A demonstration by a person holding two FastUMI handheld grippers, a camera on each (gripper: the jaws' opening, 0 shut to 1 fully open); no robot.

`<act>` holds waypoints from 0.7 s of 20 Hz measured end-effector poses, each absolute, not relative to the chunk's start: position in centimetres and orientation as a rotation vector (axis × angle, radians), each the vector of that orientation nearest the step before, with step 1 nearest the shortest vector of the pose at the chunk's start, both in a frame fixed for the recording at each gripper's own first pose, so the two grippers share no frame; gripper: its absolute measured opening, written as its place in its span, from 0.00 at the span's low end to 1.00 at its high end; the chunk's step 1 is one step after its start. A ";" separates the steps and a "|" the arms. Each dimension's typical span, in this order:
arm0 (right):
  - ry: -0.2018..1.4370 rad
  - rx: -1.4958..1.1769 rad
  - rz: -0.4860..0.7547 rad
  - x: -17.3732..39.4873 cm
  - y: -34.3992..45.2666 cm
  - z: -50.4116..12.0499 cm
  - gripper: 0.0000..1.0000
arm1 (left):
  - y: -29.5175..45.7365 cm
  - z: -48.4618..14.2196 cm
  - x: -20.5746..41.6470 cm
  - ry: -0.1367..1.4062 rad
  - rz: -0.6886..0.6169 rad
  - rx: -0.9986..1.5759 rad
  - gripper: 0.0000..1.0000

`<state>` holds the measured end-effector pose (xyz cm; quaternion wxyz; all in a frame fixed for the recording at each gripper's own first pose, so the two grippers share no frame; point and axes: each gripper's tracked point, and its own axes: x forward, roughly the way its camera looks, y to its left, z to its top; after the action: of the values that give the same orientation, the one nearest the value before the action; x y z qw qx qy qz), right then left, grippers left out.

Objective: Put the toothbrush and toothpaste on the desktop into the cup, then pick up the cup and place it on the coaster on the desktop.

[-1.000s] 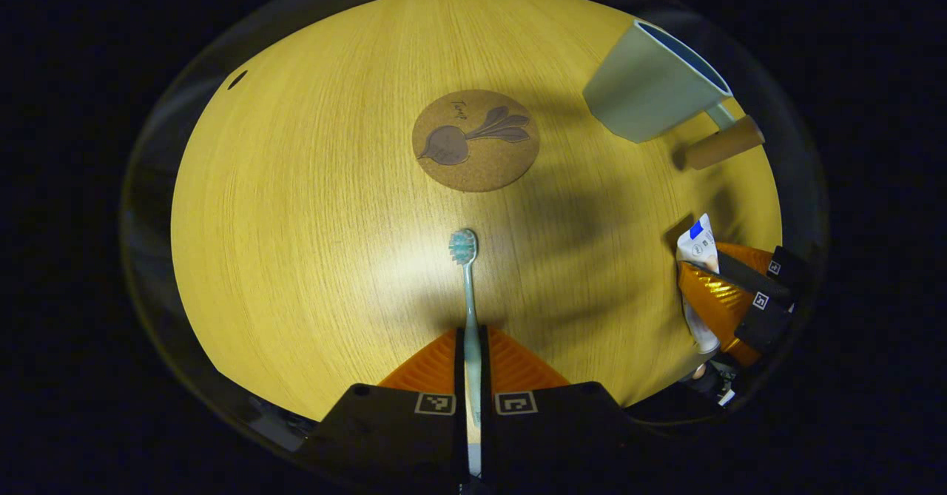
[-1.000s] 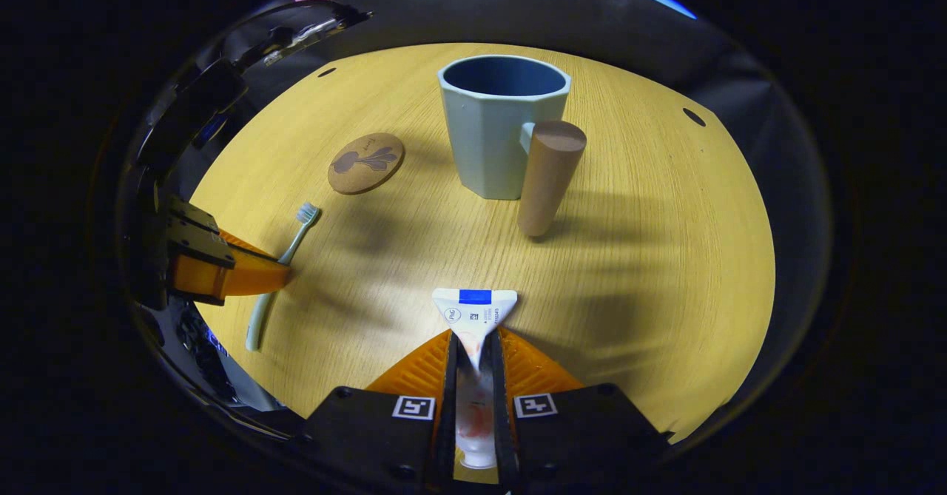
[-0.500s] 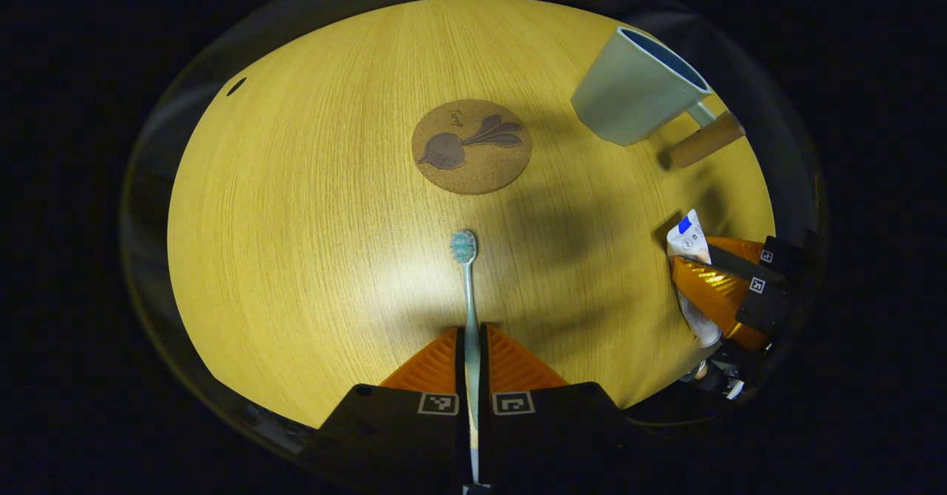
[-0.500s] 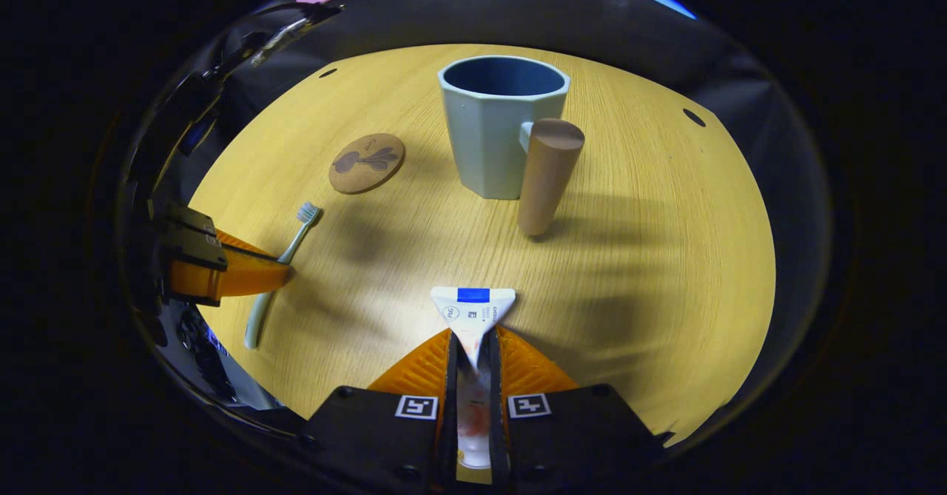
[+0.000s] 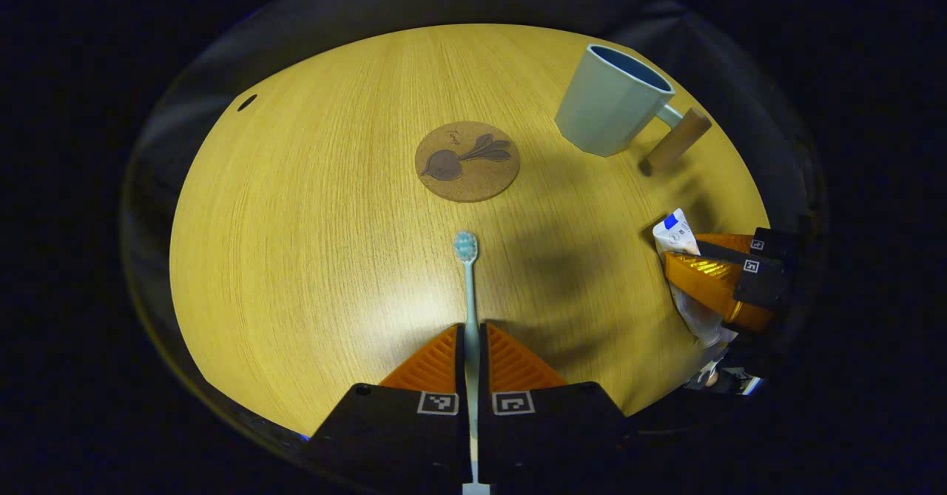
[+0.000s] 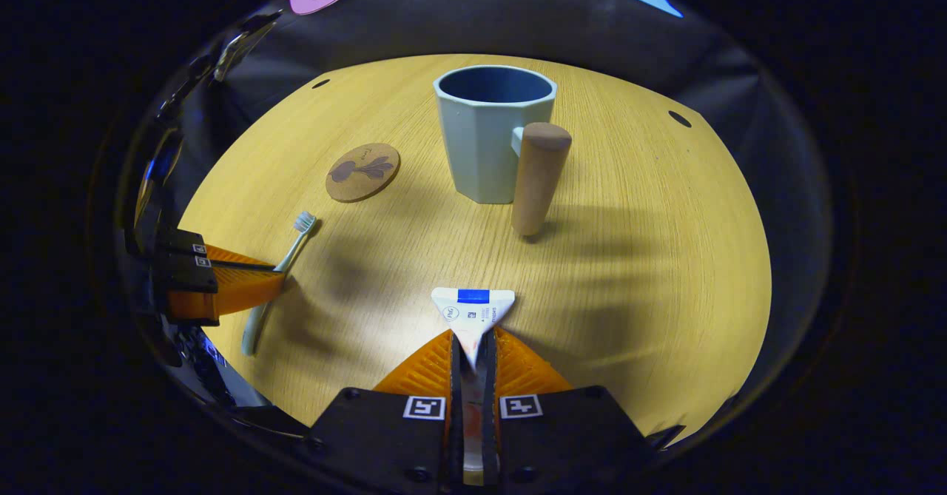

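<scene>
Wooden desktop (image 5: 296, 243) fills the left gripper view: the left gripper (image 5: 471, 332) clamps the toothbrush (image 5: 467, 288), head forward for dropping into the cup (image 5: 610, 103) beyond the coaster (image 5: 467, 160). Right gripper view: the right gripper (image 6: 473, 343) pinches the toothpaste (image 6: 472, 314), aimed at the empty cup.

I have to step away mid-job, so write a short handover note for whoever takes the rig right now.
Left gripper: shut on the toothbrush, head pointing forward.
Right gripper: shut on the toothpaste, flat end forward.
Cup: upright on the desktop, empty as far as its inside shows, wooden handle toward the right gripper.
Coaster: bare, beside the cup.
Done: both items gripped.
Left: drop both into the cup, then set the cup on the coaster.
</scene>
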<state>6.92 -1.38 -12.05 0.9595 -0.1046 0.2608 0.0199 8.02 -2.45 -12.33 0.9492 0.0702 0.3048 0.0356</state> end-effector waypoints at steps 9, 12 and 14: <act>0.336 -0.019 0.040 3.6 -0.1 -7.1 0.12 | -2.6 -8.8 10.2 0.409 -0.059 0.035 0.00; 0.183 0.073 0.074 2.2 1.0 -1.9 0.12 | -1.8 -5.0 10.1 0.298 -0.081 0.002 0.00; 0.101 0.097 0.078 1.7 1.3 1.5 0.12 | -1.7 -3.2 10.1 0.242 -0.099 -0.026 0.00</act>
<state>1.71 1.31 1.53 0.9968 0.0483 0.0502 0.0390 10.08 -1.65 -3.24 0.9914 -0.0131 0.1207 -0.0495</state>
